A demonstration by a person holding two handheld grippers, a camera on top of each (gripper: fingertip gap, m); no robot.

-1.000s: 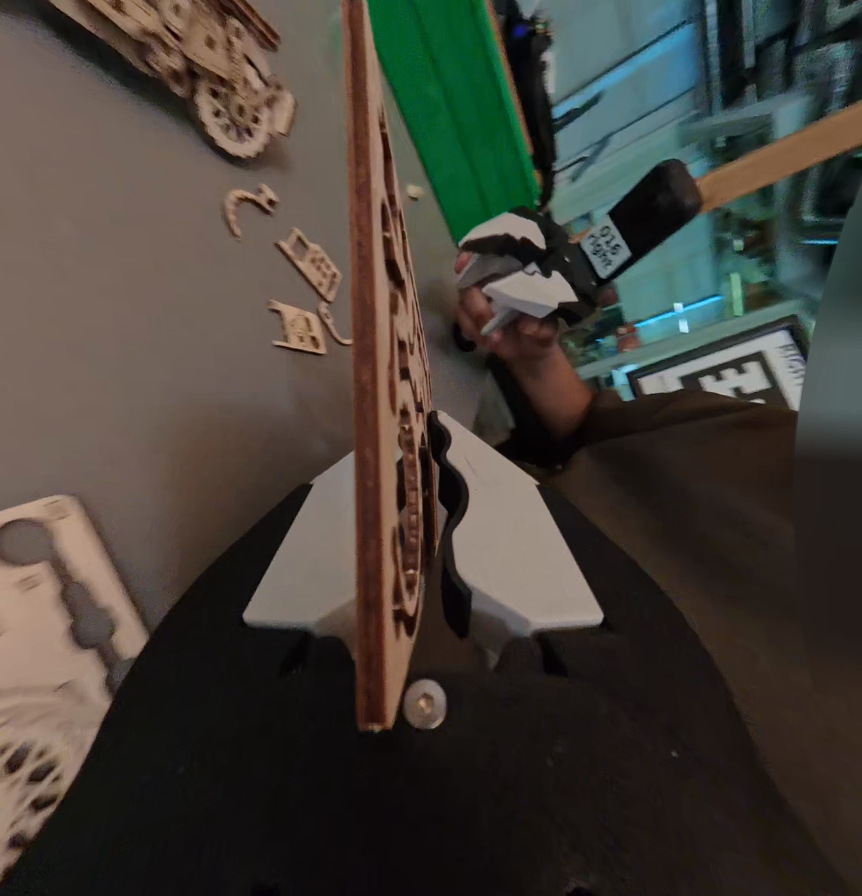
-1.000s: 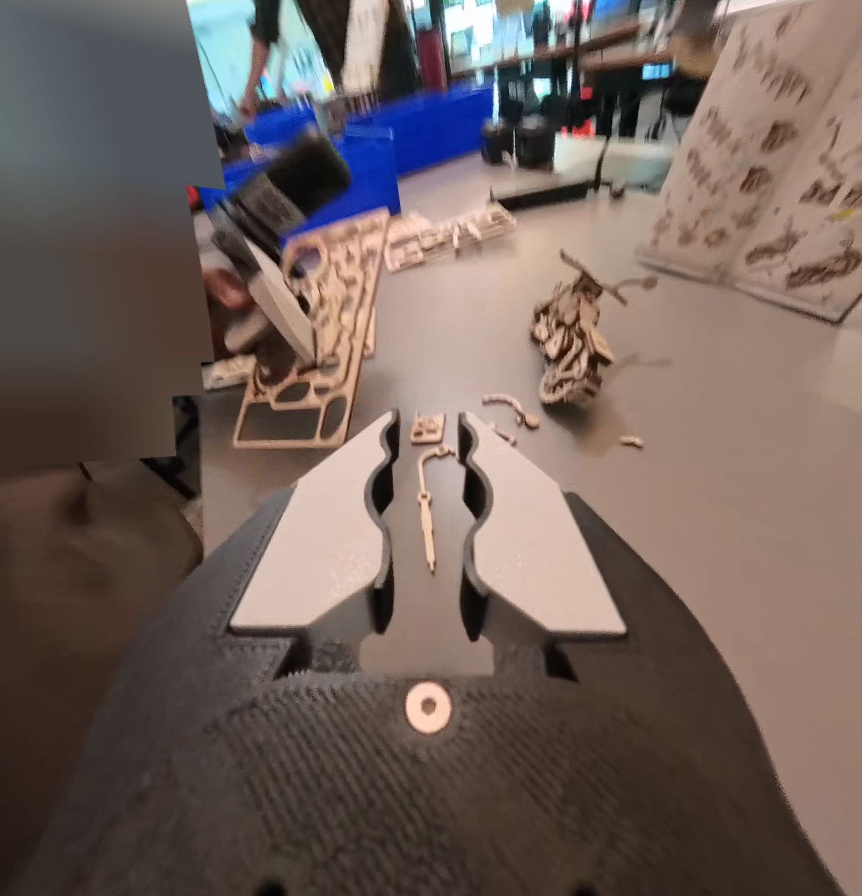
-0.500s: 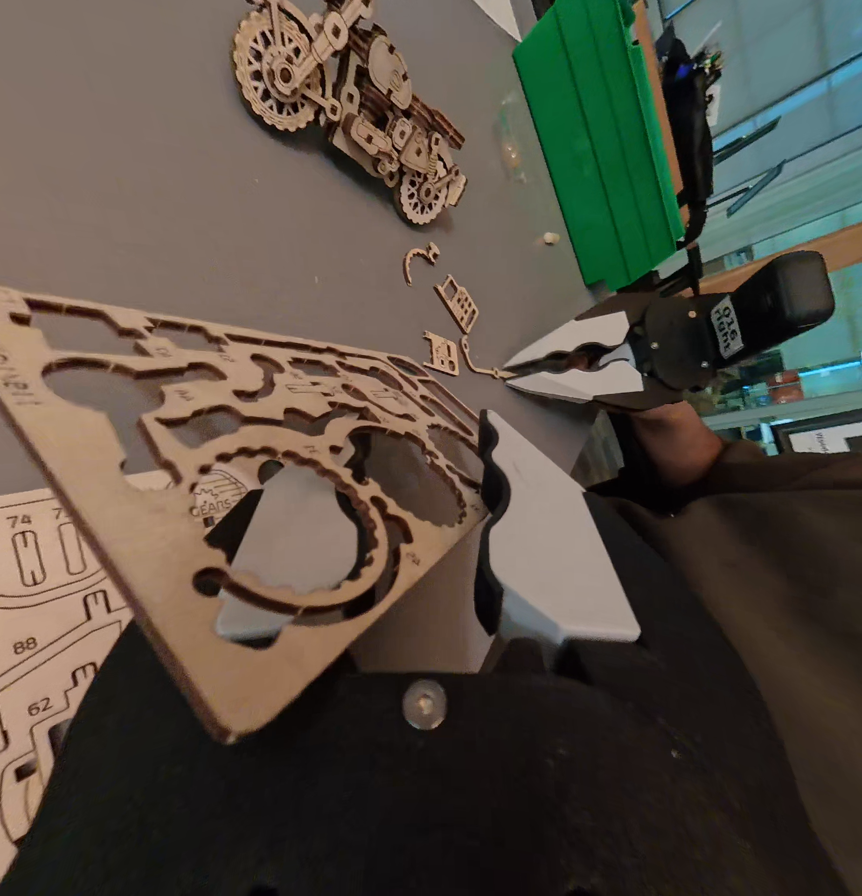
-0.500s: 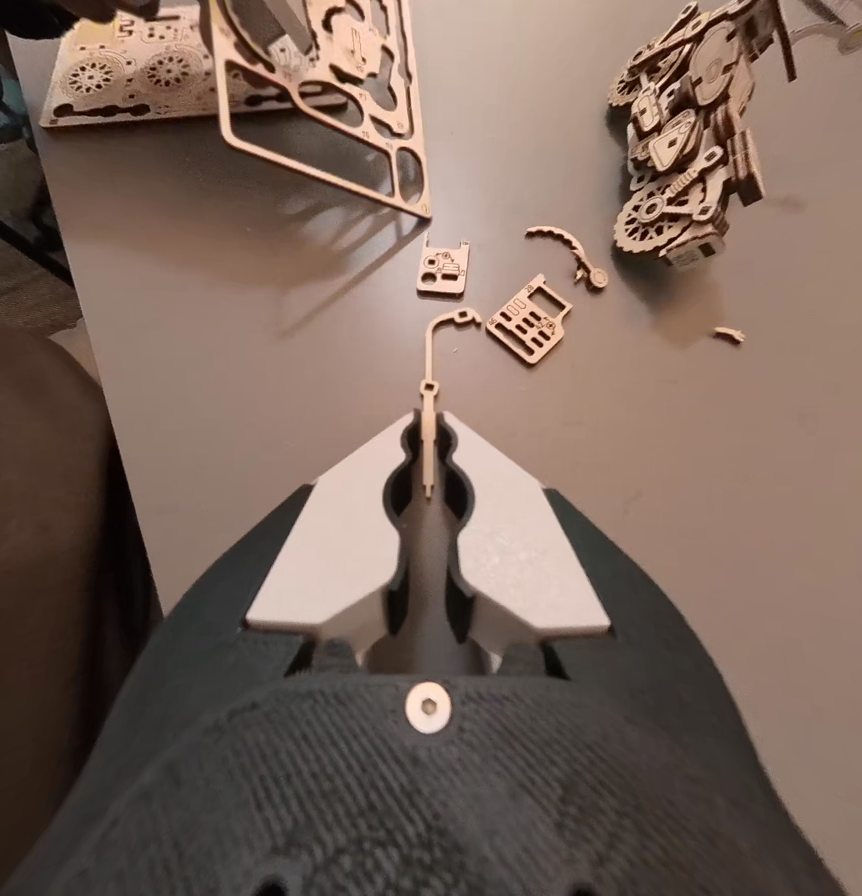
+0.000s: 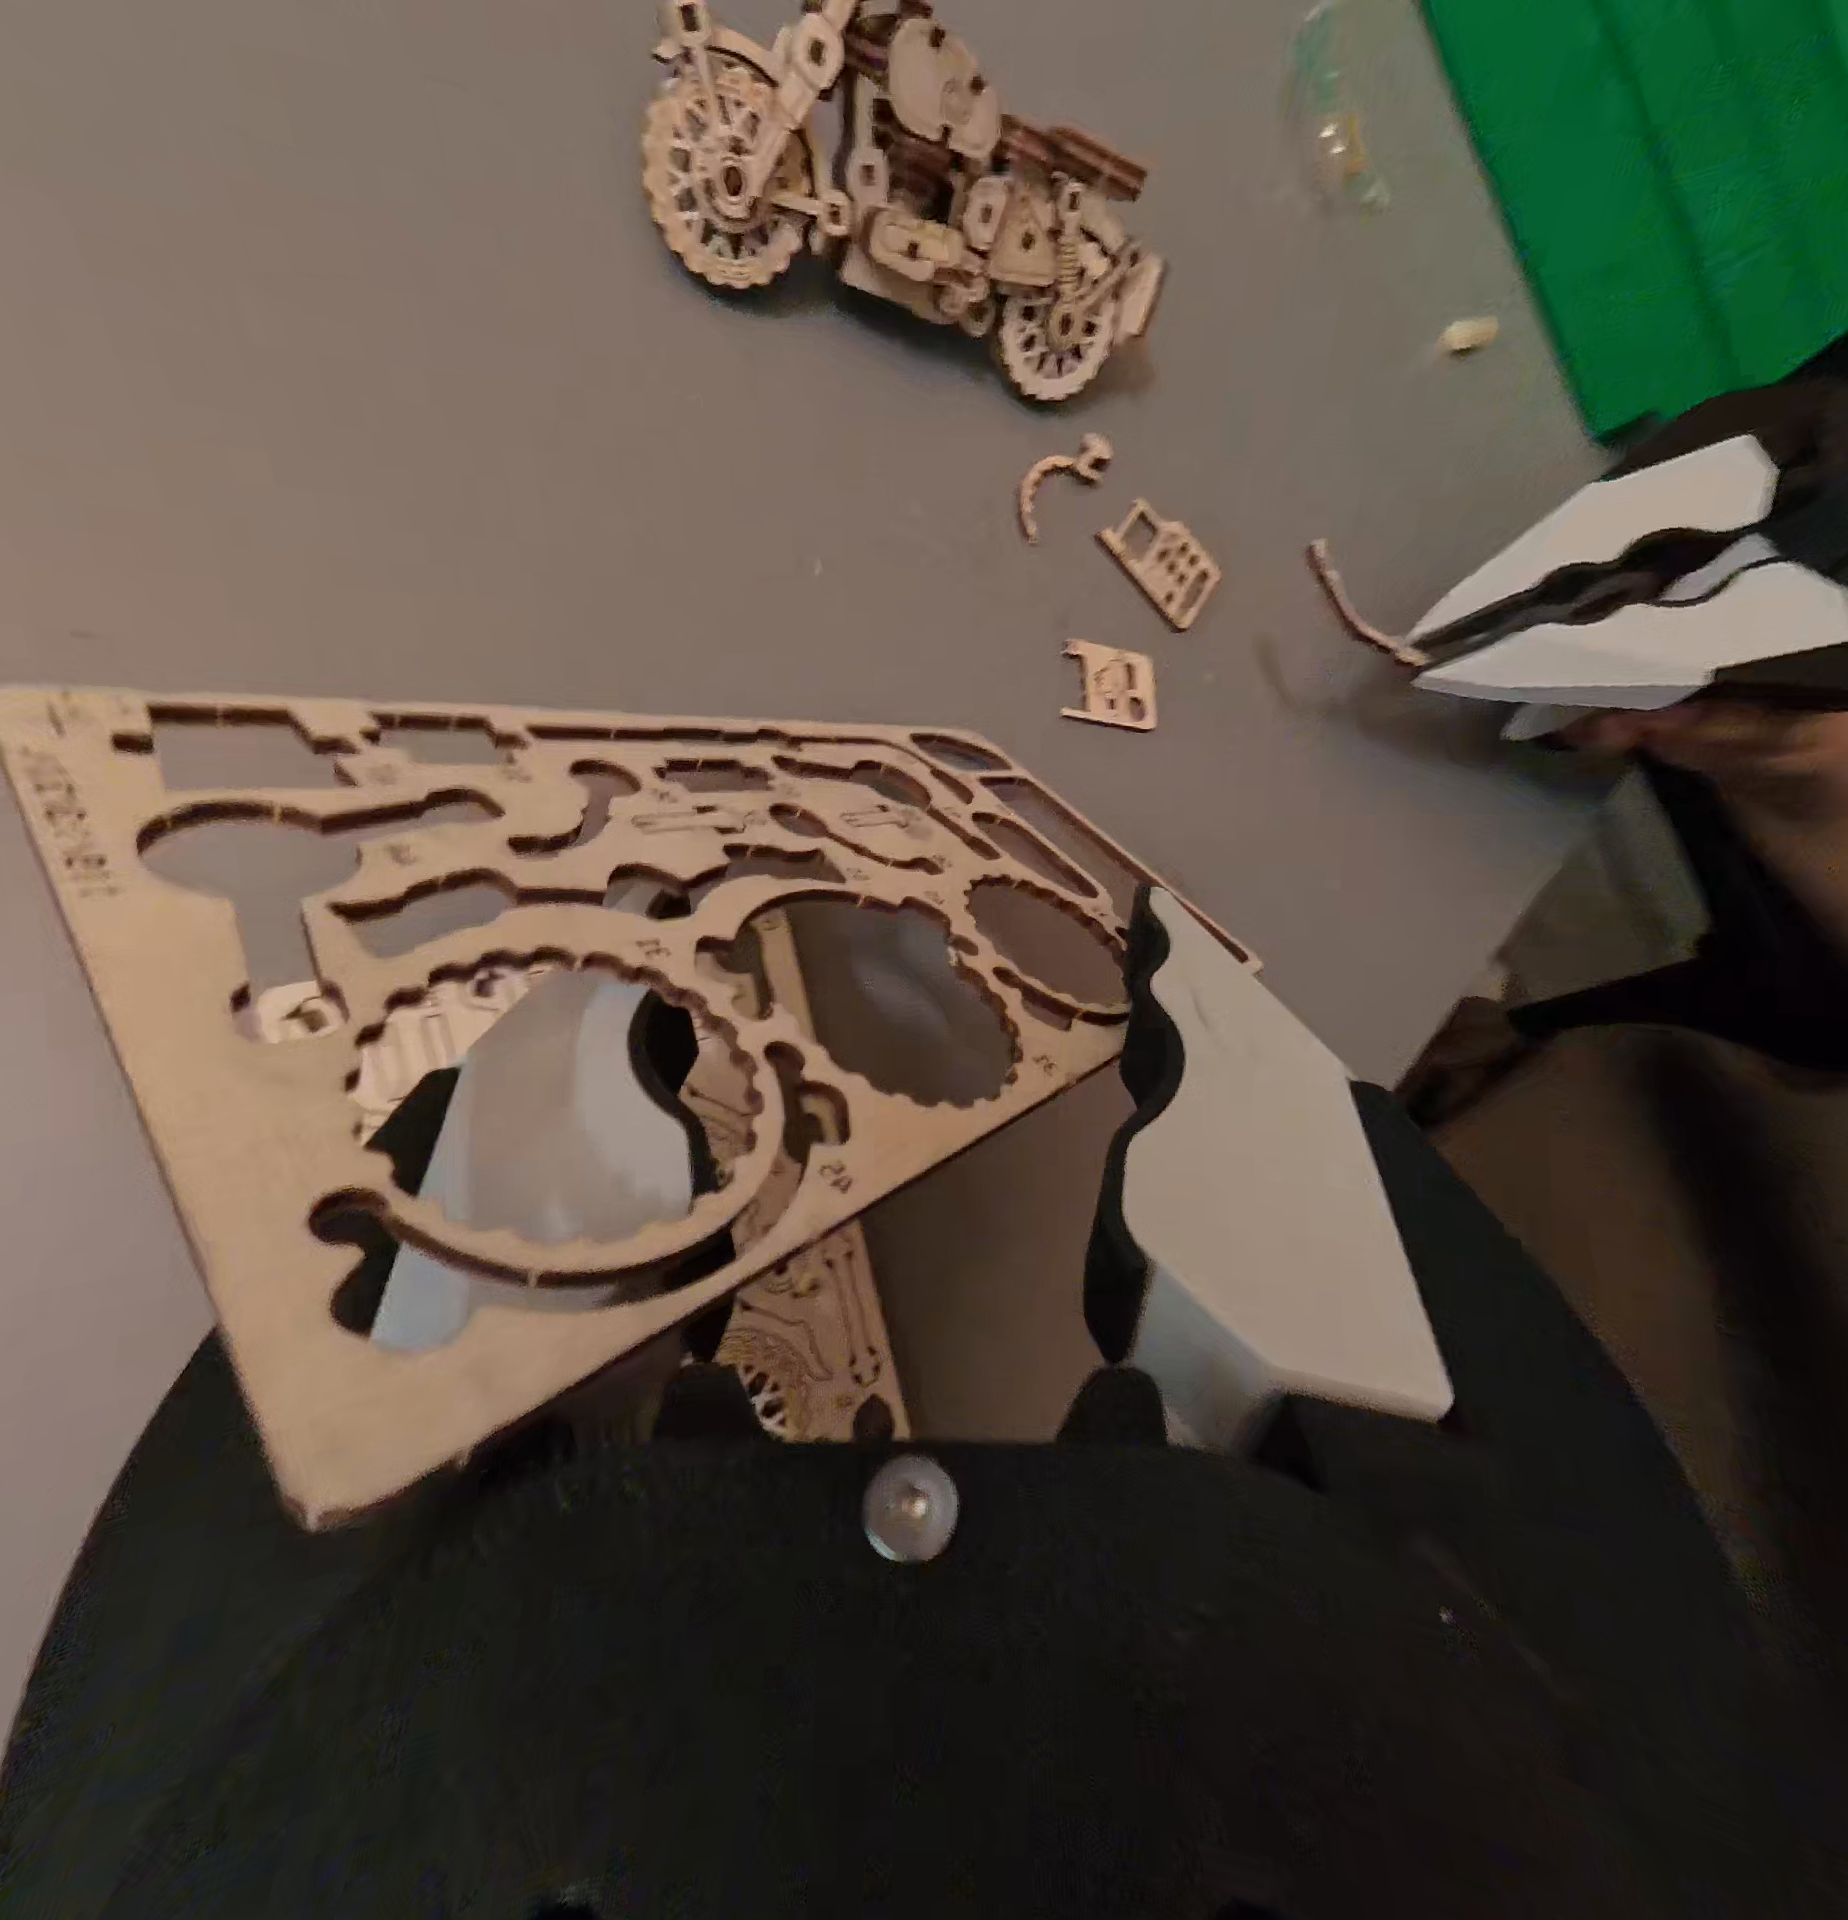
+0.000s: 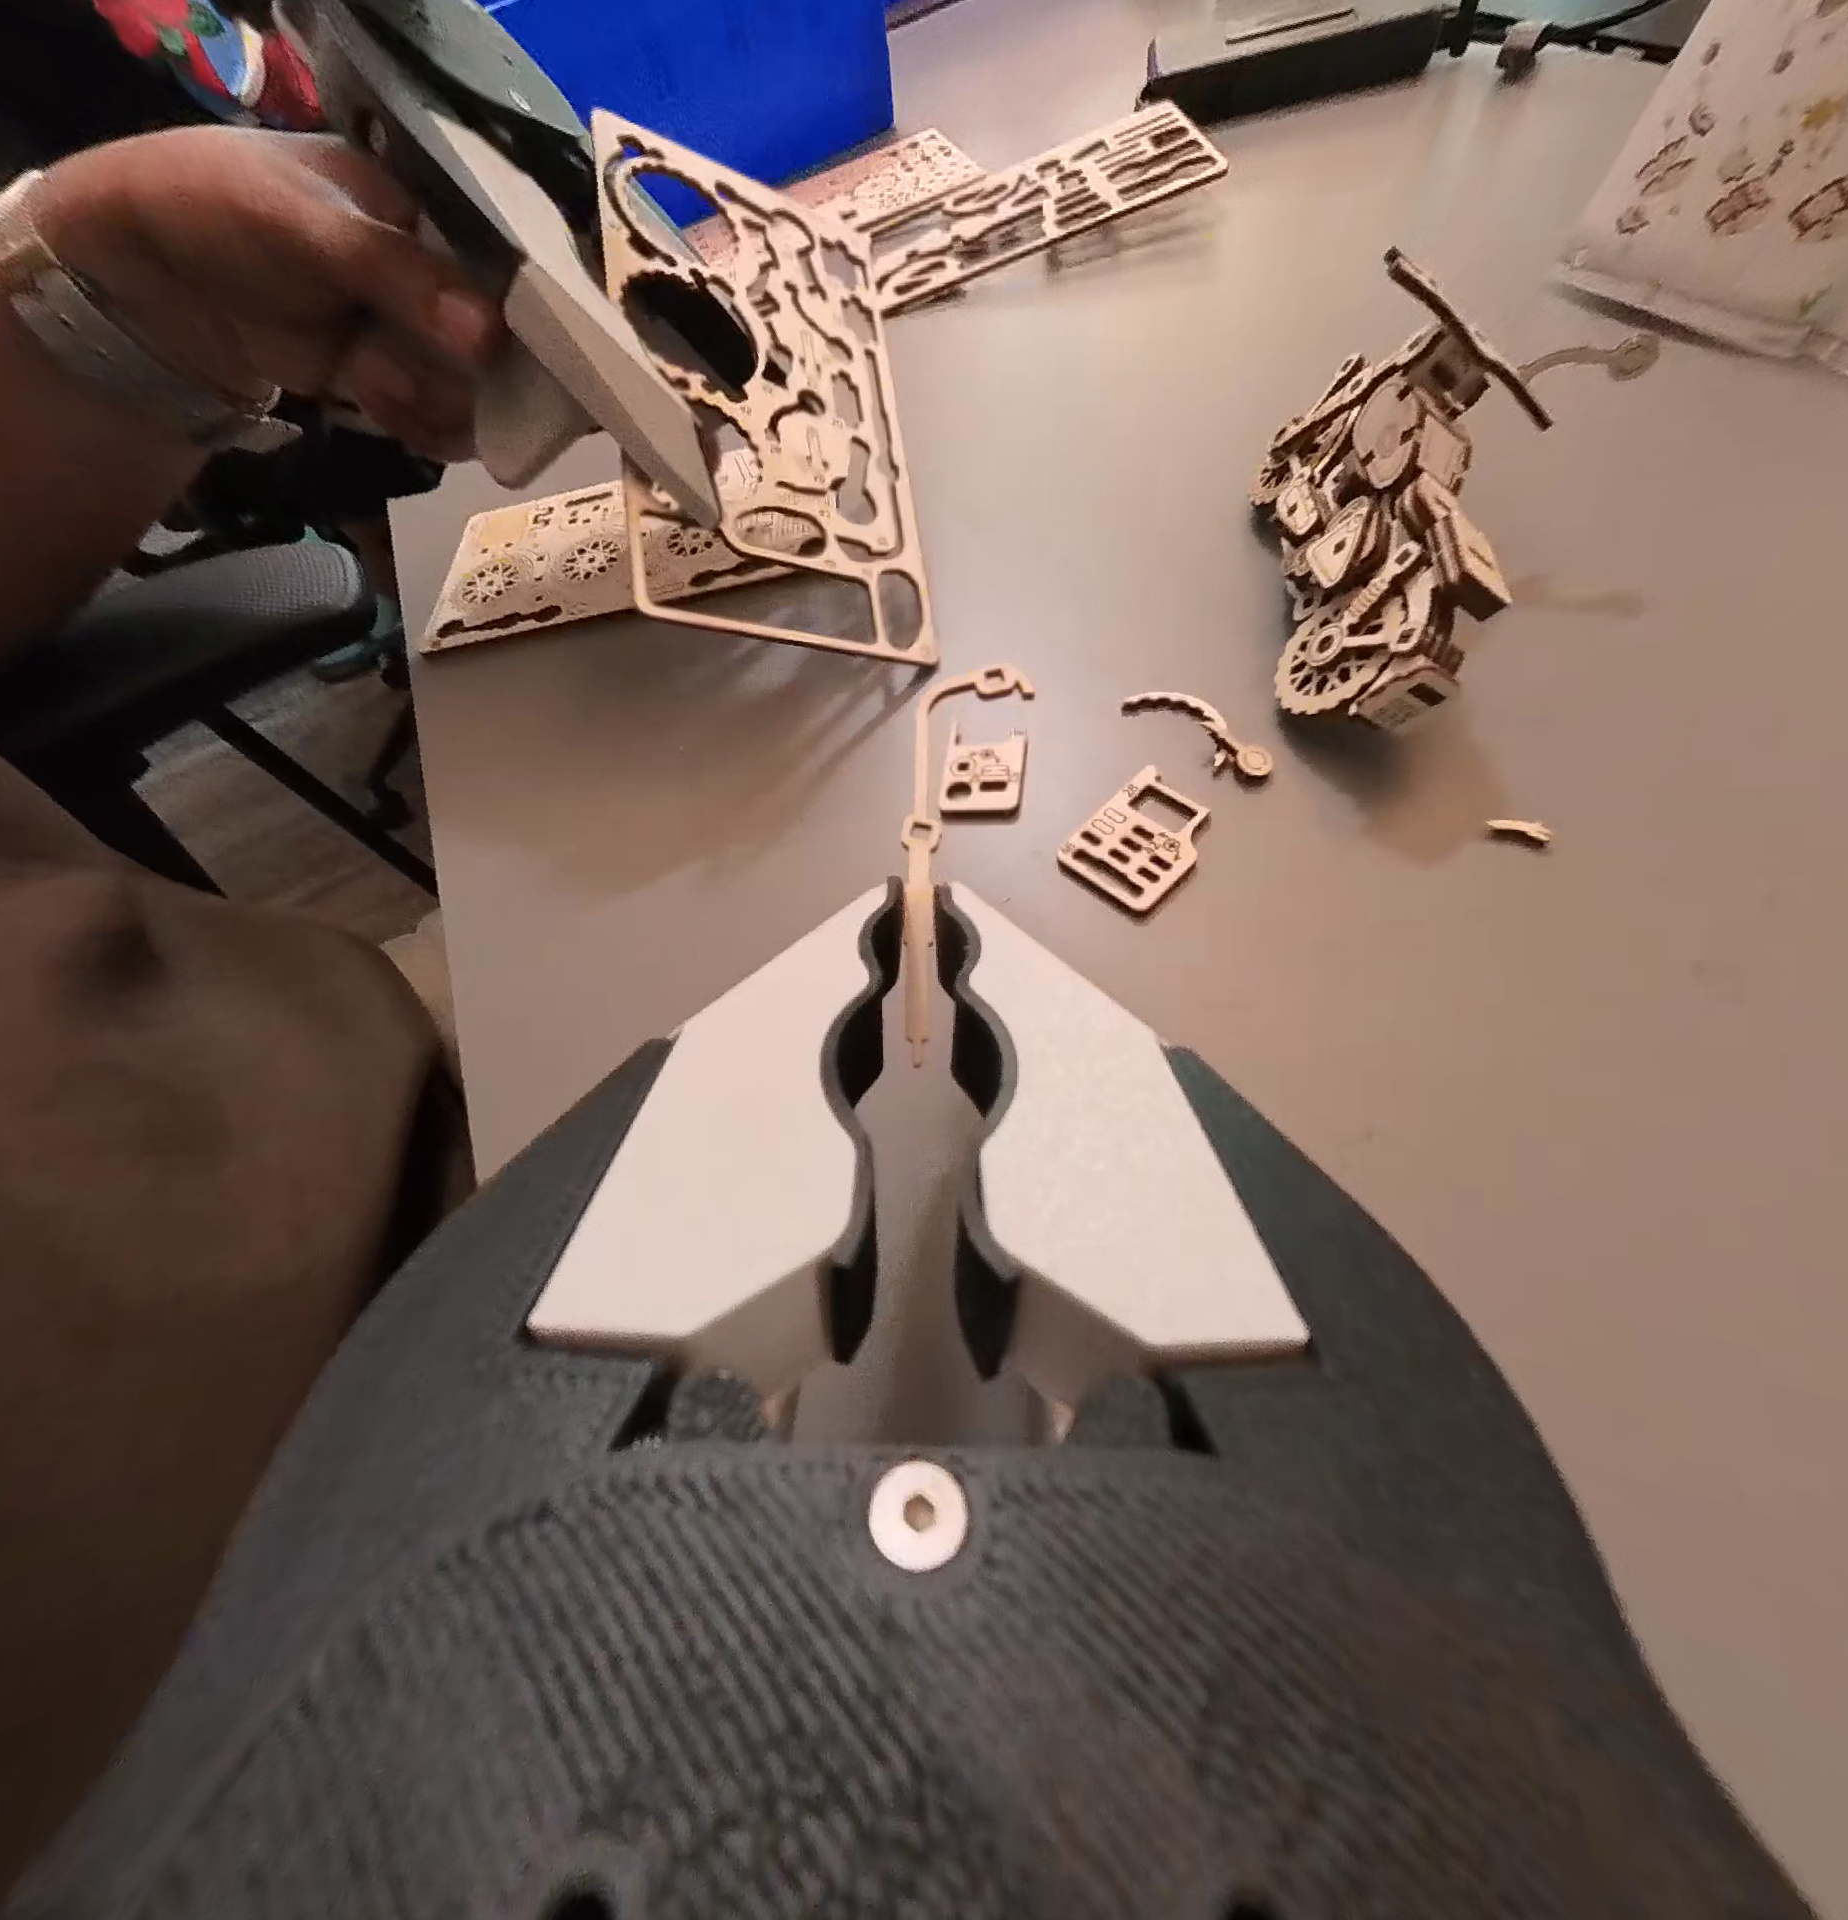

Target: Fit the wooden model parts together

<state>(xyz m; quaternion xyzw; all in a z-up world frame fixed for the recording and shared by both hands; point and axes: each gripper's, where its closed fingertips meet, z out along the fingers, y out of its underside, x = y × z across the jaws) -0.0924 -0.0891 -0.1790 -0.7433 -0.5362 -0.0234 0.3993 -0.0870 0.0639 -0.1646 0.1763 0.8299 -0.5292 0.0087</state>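
- Leftmost, our left gripper (image 5: pixel 899 1091) has its fingers spread; the punched-out sheet (image 5: pixel 546 997) lies tilted across one finger, over another sheet (image 6: pixel 546 561) flat on the table (image 5: pixel 380 416).
- Right of that, three loose parts lie near each other: a tab plate (image 6: pixel 984 781), a slotted plate (image 6: pixel 1133 844) and a curved piece (image 6: pixel 1200 727).
- Beyond them, the wooden motorcycle (image 5: pixel 899 187) lies on the table.
- Rightmost, our right gripper (image 6: pixel 922 914) is pinching the hooked rod (image 6: pixel 925 790) by its straight end, the hook raised above the tab plate.

bare table (image 6: pixel 1522 1143) right, loose parts (image 6: pixel 1133 842) ahead
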